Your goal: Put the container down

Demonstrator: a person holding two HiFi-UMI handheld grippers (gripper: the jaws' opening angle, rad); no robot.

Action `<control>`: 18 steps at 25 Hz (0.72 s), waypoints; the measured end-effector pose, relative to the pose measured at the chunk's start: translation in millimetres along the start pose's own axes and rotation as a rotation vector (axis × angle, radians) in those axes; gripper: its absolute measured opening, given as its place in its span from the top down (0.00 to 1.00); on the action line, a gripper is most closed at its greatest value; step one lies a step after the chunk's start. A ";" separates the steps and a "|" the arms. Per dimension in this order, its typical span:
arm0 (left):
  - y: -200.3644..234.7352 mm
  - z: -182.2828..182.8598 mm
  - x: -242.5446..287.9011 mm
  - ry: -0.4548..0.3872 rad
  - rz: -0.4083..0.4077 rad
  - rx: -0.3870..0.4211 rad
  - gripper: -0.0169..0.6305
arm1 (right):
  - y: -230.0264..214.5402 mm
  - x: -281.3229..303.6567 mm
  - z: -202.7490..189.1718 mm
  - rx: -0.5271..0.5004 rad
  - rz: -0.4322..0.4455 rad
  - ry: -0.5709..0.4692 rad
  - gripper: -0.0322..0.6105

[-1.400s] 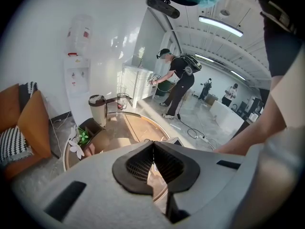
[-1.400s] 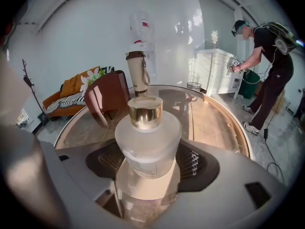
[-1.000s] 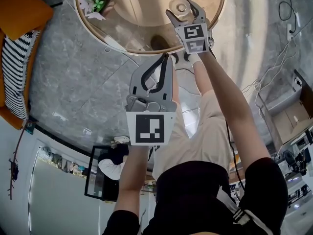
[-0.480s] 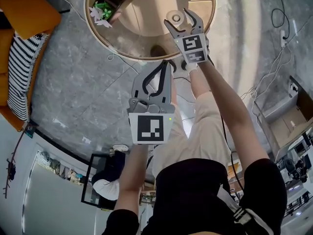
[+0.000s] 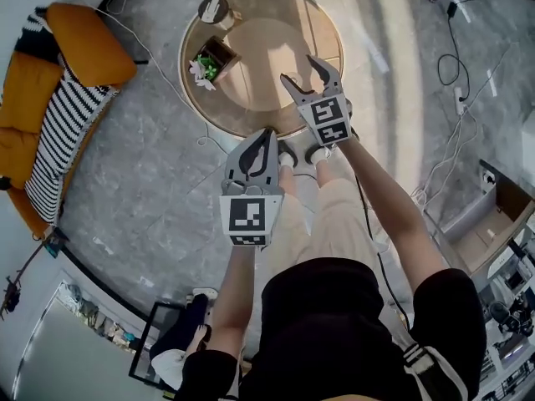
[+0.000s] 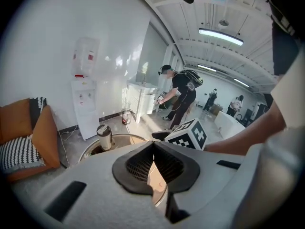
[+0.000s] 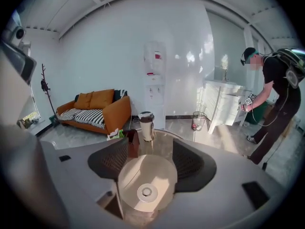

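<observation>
Closest in, the left claw (image 5: pixel 266 134) hangs with its jaws pressed together on nothing. Just beyond it, toward 1 o'clock, the right claw (image 5: pixel 299 68) is up over the near side of the round glass desk (image 5: pixel 267 36). Its jaws stand wide and have just been closing a little on the container (image 7: pixel 147 182), a pale round thing with a small ring in the middle of its top. The pads (image 7: pixel 190 163) lie against its sides, so it rides in that claw, above the desk.

Further across the glass, at about 11 o'clock from that claw, stands a brown box of greenery (image 5: pixel 209 61). Past it, by the far rim, is a lidded jug (image 5: pixel 213 8). Well off at 9 o'clock sits an orange sofa (image 5: pixel 84 47) with a striped cushion (image 5: pixel 60 144). A water dispenser (image 7: pixel 155 80) stands against the far wall.
</observation>
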State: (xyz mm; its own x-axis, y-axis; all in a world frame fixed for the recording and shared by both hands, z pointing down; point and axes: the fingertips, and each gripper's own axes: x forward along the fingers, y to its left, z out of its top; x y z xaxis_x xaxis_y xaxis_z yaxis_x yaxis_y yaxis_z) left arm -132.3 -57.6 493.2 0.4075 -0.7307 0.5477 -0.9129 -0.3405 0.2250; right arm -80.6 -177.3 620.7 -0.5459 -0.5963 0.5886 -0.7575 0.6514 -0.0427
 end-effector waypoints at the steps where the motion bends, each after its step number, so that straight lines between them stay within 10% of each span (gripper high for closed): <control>1: -0.4 7.3 -6.6 -0.012 0.006 -0.010 0.95 | 1.6 -10.1 12.3 0.003 0.000 -0.010 0.50; 18: 12.1 112.4 -95.2 -0.226 0.048 0.001 0.95 | 25.4 -173.0 174.2 -0.064 -0.062 -0.170 0.87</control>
State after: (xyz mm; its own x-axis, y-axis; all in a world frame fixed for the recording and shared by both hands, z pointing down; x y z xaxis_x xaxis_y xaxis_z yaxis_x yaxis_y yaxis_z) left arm -179.6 -58.6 353.2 0.3584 -0.8602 0.3629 -0.9314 -0.3027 0.2022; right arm -67.7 -139.4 377.1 -0.5554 -0.7035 0.4435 -0.7703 0.6361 0.0445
